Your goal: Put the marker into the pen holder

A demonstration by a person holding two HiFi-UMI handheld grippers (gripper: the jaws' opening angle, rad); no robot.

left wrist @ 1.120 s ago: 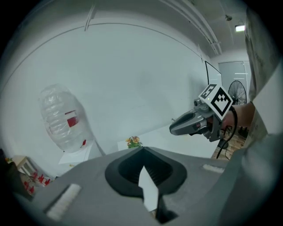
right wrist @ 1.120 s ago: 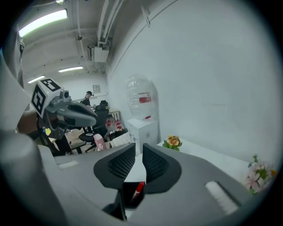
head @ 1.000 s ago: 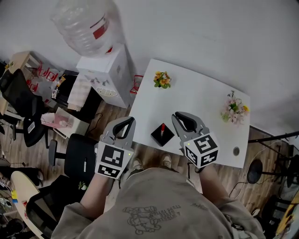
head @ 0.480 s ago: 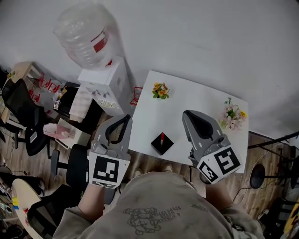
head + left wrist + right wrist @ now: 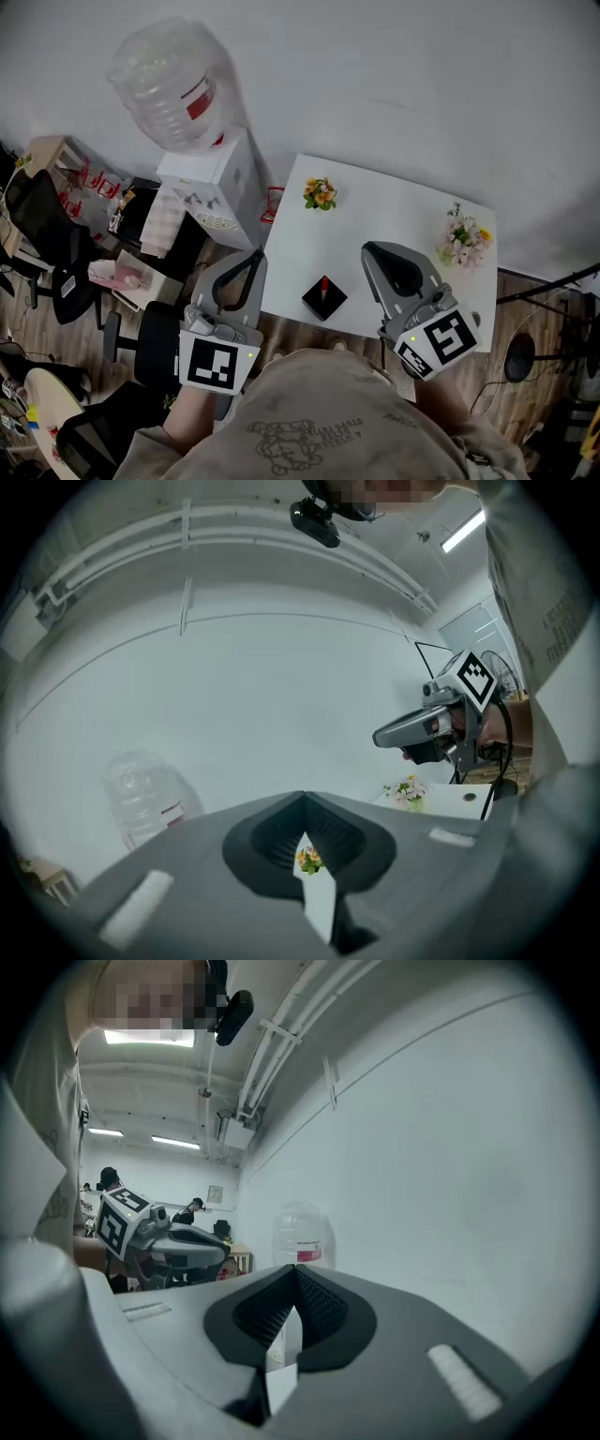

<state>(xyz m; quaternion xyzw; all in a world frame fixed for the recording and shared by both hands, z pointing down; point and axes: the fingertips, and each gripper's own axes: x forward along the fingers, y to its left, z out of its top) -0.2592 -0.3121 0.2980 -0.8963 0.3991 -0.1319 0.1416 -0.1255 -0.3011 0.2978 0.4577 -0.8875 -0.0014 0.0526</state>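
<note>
A black square pen holder (image 5: 323, 297) stands near the front edge of the white table (image 5: 375, 202), with a red-tipped marker (image 5: 324, 283) upright in it. My left gripper (image 5: 253, 257) is held off the table's left front corner, shut and empty. To the right of the holder, my right gripper (image 5: 372, 249) hangs over the table's front part, also shut with nothing in it. In the left gripper view the jaws (image 5: 303, 799) meet at the tip and the right gripper (image 5: 417, 733) shows at the right. In the right gripper view the jaws (image 5: 295, 1269) are closed too.
Orange flowers (image 5: 319, 193) sit at the table's far left and pink flowers (image 5: 463, 234) at its far right. A water dispenser with a big bottle (image 5: 173, 84) stands left of the table. Black office chairs (image 5: 42, 225) and clutter fill the floor on the left.
Both grippers have drawn back from the pen holder toward the person; the right one also shifted to the right. The marker stays in the holder.
</note>
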